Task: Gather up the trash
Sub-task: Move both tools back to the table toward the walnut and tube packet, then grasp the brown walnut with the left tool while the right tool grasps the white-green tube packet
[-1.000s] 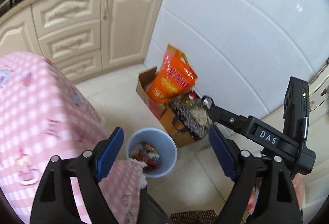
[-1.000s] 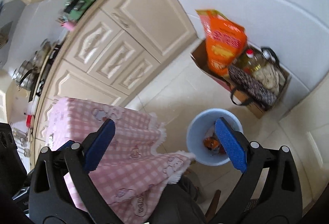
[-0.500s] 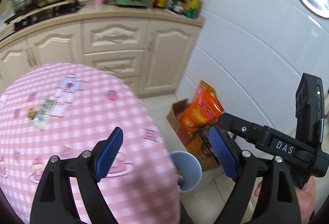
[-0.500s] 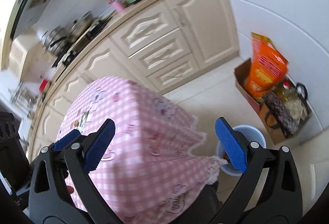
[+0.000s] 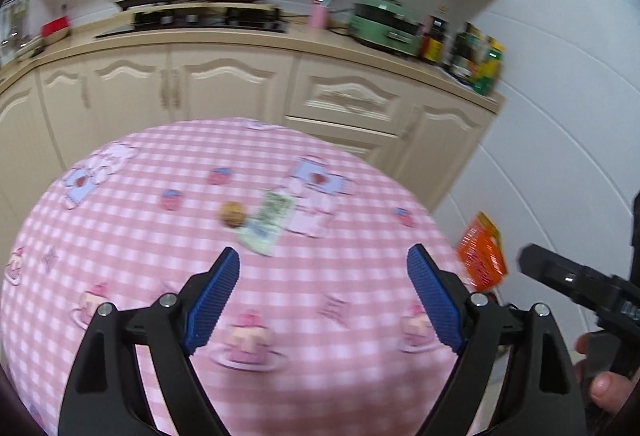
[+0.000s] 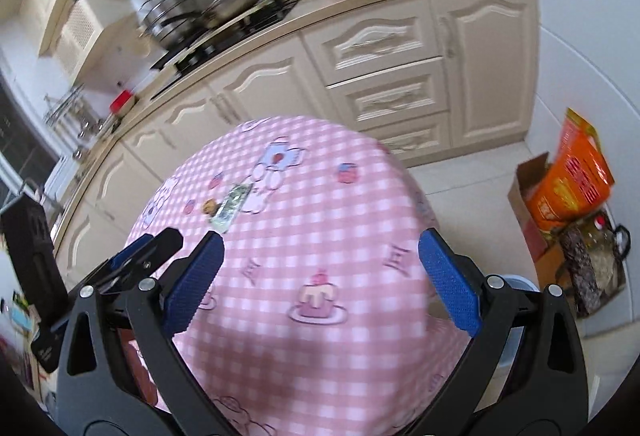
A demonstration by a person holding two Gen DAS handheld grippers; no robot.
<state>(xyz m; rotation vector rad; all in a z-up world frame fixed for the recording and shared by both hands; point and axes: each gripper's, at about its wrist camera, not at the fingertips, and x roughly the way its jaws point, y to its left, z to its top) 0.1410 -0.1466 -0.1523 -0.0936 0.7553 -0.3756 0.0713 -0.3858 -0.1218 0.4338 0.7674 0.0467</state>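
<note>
On the pink checked cloth-covered desk point(image 5: 120, 236) a small brown round scrap point(image 5: 232, 214) lies just beside a green-and-white flat wrapper point(image 5: 266, 222), both blurred, ahead of the left tool point(image 5: 322, 300) and right tool point(image 6: 320, 276), each spread and empty, with the blue bin point(image 6: 516, 282) mostly hidden behind the right tool.

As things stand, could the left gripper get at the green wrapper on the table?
Probably yes. The left gripper is open and empty, the green wrapper lies flat on the tablecloth just ahead, with only a small brown piece beside it, nothing between.
</note>
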